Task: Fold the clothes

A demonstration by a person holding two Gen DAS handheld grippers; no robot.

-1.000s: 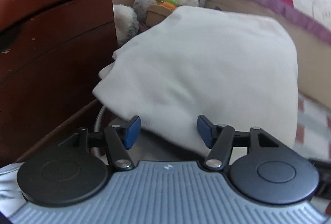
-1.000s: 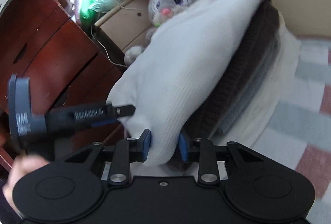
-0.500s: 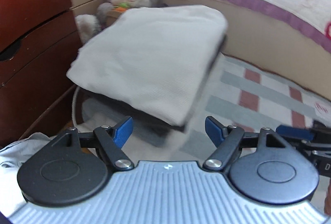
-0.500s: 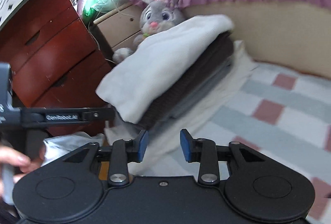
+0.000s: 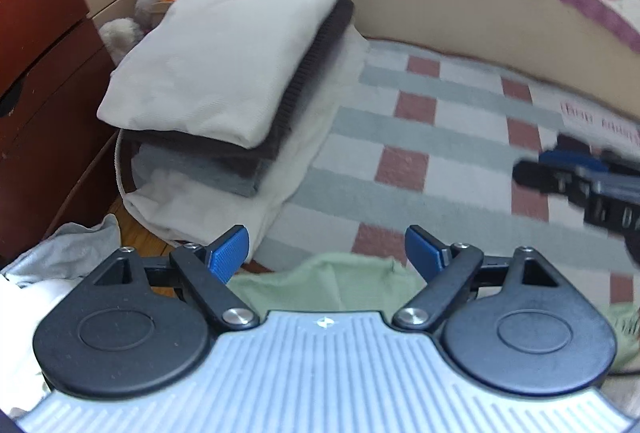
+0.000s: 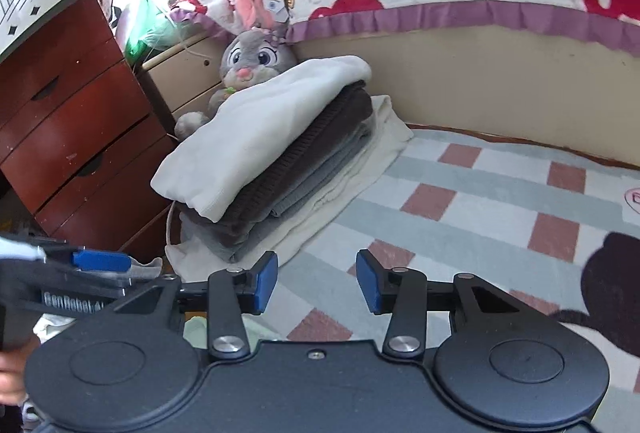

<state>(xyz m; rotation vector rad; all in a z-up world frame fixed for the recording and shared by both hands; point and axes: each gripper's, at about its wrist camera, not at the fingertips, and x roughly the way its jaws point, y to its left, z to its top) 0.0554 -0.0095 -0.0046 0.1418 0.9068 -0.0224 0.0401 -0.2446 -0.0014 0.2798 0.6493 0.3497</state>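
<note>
1. A folded white garment [image 6: 256,137] tops a stack of folded clothes, lying over a dark ribbed knit [image 6: 304,169], a grey piece and a cream one at the bottom, all resting at the corner of the checked bedspread [image 6: 460,201].
2. The stack's long axis runs from the near bed corner back toward the plush rabbit [image 6: 252,61], which sits just behind it against the beige bed rail [image 6: 480,73]; a red-brown chest of drawers [image 6: 68,121] stands beside the stack, across a narrow gap.
3. The left gripper [image 5: 326,253] hangs clear of the stack with its jaws, which have just been opening, spread wide and nothing between them; a pale green cloth [image 5: 328,281] lies directly under its fingers, nearer than the stack.
4. The right gripper [image 6: 316,281] has also just been opening, stands about half spread and holds nothing; the stack lies ahead of it and to its left.
5. Judged from the layout, the green cloth is the next piece to fold, and the left gripper is the nearer tool, the cloth lying just below and slightly forward of it.
6. A loose grey garment [image 5: 64,253] lies off the bed corner, below the stack.
</note>
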